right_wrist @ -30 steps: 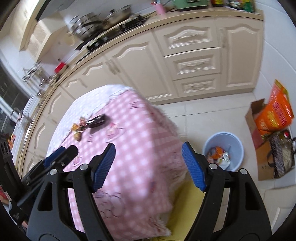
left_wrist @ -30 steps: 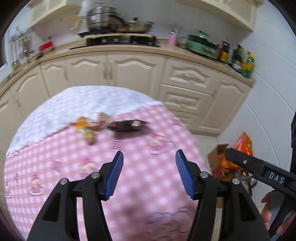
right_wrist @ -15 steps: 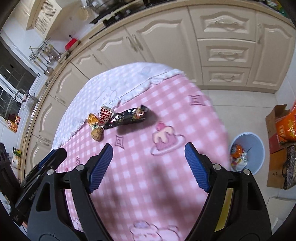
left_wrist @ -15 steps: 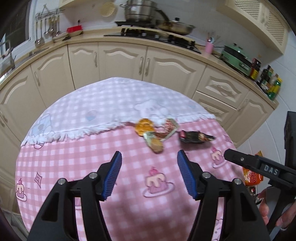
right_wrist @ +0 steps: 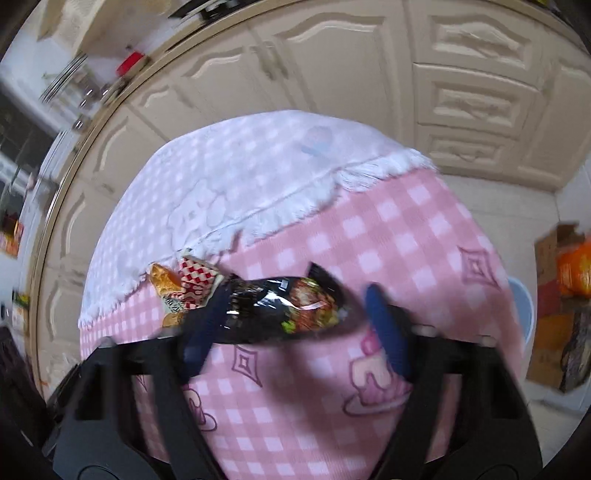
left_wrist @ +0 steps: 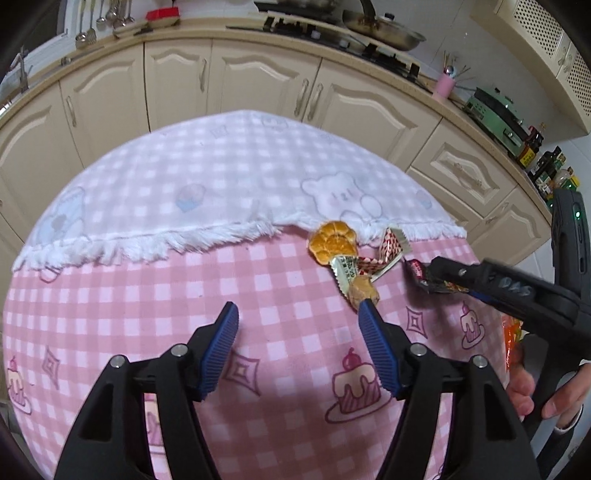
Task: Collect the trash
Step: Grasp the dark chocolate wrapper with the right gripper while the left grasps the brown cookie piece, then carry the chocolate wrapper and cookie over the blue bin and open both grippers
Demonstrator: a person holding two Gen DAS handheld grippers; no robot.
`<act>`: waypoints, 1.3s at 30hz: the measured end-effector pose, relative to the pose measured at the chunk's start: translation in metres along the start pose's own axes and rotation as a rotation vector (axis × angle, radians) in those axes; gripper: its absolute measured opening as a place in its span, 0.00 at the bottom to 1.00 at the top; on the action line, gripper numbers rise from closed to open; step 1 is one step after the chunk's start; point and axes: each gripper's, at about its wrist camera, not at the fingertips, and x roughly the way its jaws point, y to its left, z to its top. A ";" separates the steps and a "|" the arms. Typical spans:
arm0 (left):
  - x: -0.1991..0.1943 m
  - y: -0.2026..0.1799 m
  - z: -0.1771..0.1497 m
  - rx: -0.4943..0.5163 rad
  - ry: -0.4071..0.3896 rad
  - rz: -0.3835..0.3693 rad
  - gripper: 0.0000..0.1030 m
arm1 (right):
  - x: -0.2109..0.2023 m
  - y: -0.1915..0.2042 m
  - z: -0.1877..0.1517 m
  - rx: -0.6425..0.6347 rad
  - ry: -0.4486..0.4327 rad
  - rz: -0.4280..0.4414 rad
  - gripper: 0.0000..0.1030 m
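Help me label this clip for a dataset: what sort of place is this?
A home kitchen, most likely: cream cabinets under a worktop carrying a gas hob with a pan, hanging utensils, and a small table with a pink checked cloth.

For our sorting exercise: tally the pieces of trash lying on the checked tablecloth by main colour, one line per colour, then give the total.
Black wrapper: 1
Red-and-white checked wrapper: 1
Orange-pictured wrapper: 1
Gold wrapper with a brown end: 1
Total: 4
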 end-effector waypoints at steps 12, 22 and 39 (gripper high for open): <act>0.037 -0.036 0.003 0.092 -0.041 -0.056 0.58 | -0.014 -0.031 -0.012 0.047 -0.049 0.148 0.10; 0.033 -0.035 0.000 0.130 -0.071 -0.042 0.20 | -0.032 -0.046 -0.017 0.078 -0.086 0.138 0.09; 0.000 -0.037 -0.024 0.139 -0.058 -0.023 0.20 | -0.078 -0.069 -0.041 0.119 -0.148 0.133 0.09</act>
